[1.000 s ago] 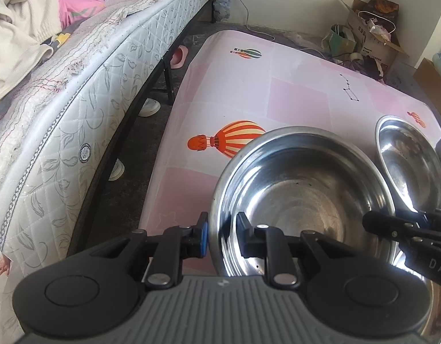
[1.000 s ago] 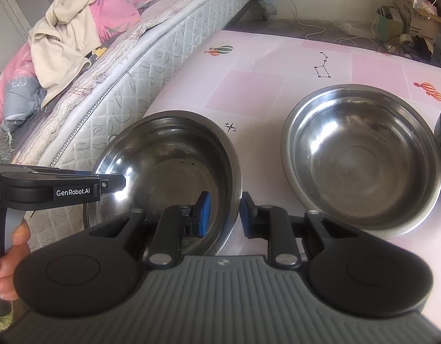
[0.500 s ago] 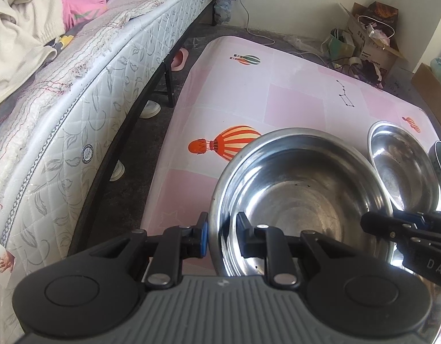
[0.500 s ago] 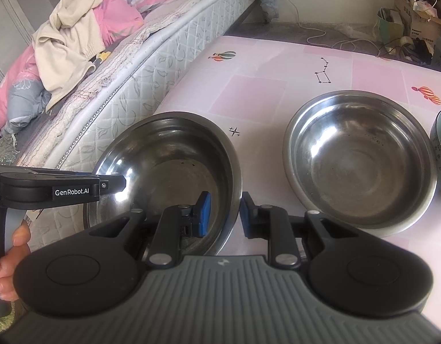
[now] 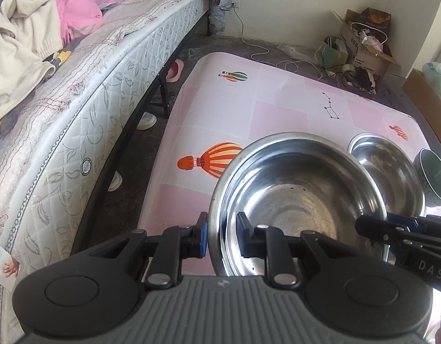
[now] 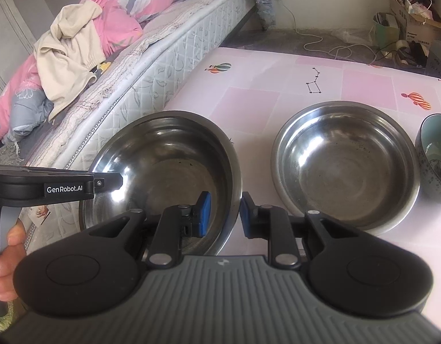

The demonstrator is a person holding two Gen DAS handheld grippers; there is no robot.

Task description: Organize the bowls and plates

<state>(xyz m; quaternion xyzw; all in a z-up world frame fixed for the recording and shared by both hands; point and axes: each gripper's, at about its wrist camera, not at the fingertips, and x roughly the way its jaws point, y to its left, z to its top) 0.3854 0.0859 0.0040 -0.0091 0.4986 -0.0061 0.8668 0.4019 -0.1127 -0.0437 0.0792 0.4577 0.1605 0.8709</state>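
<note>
A: Item one?
B: Large round stainless-steel bowl (image 5: pixel 295 200), empty, upright, raised over the pink worktop's (image 5: pixel 220 106) near-left edge.
A: Others?
B: Second steel bowl (image 6: pixel 346 166) resting right; teal ceramic bowl (image 6: pixel 433 160) just beyond, upright.

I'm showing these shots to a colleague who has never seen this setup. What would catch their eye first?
Most striking is the large steel bowl, gripped on opposite rims by the left gripper and the right gripper, jaws straddling the rim. Beside it on the pink balloon-print table sits a second steel bowl, with a teal ceramic bowl at its right. A mattress piled with clothes runs along the left.
</note>
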